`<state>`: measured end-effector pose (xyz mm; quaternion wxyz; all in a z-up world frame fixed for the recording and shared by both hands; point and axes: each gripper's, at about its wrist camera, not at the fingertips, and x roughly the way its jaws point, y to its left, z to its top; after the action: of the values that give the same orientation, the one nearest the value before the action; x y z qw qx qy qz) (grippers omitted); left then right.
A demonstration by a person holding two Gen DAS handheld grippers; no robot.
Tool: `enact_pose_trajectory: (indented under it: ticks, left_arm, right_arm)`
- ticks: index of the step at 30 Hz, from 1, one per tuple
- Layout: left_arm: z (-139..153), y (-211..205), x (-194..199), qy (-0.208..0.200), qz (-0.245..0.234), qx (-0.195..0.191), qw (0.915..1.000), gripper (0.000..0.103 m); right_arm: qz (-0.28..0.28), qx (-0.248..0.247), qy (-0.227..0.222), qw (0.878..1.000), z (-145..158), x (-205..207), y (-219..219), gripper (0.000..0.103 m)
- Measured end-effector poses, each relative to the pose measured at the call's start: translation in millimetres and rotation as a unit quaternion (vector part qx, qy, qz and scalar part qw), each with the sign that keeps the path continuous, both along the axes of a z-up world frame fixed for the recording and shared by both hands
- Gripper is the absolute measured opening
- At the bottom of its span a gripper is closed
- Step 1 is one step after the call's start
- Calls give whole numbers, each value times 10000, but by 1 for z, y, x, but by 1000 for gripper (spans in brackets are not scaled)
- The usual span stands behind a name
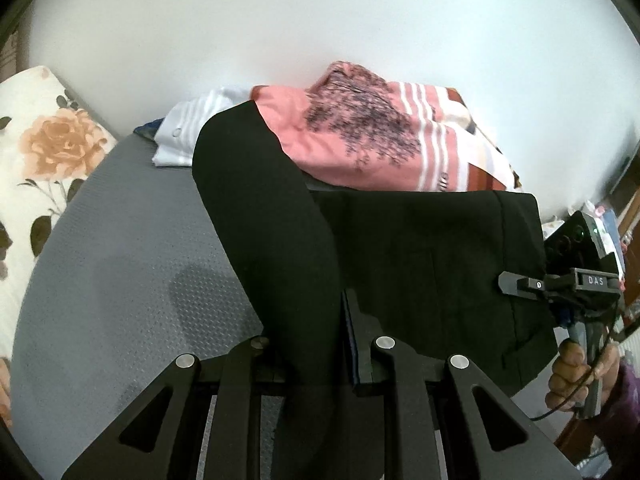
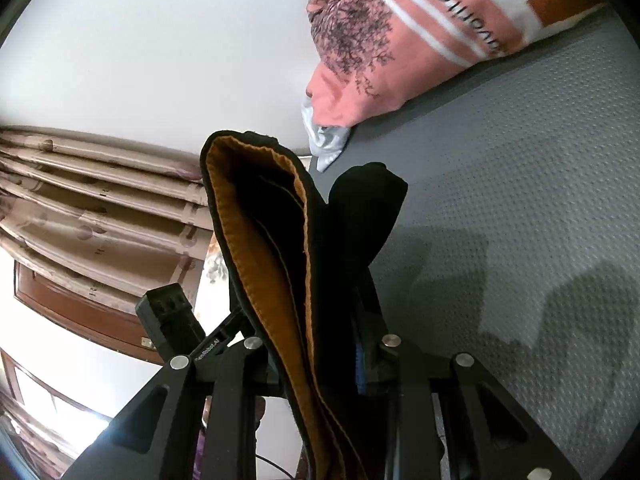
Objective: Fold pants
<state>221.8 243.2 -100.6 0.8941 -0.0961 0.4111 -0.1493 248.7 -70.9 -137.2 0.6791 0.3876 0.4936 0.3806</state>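
Black pants (image 1: 420, 248) hang stretched between both grippers above a grey mat (image 1: 132, 264). My left gripper (image 1: 316, 340) is shut on a rolled black fold at the bottom of the left wrist view; the cloth hides its left finger. At the right edge a hand holds my right gripper (image 1: 507, 282), which is shut on the pants' side edge. In the right wrist view the right gripper (image 2: 320, 344) clamps the waistband (image 2: 260, 240), whose orange lining shows. The left gripper (image 2: 234, 322) pinches the same cloth from the lower left.
A pink printed garment (image 1: 360, 136) and a white striped one (image 1: 188, 132) are piled at the mat's far end. A floral pillow (image 1: 44, 152) lies to the left. Brown curtains (image 2: 92, 208) hang beyond the mat. Bare grey mat (image 2: 520, 208) spreads to the right.
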Motion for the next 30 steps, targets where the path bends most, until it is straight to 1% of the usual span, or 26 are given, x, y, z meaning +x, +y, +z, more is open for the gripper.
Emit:
enact_pose_trajectory:
  ticks: [8,13,22,30]
  left_arm:
    - [-6,17,21,-49,117,101,9999,19]
    - [-6,25,35,-100,178,97,9997,19]
    - [-12,33,55,-105,222,191,9995,19]
    - [-21,37,67,-39,254,189,9995,19]
  right_arm:
    - [68,31,15,10000,-4,23,23,23]
    - [60,54,29,10000,-5,36,33,23]
    - [70,24,37,10000,-9,55,44,23]
    - [43,4,97,9999,-15,67,48,23]
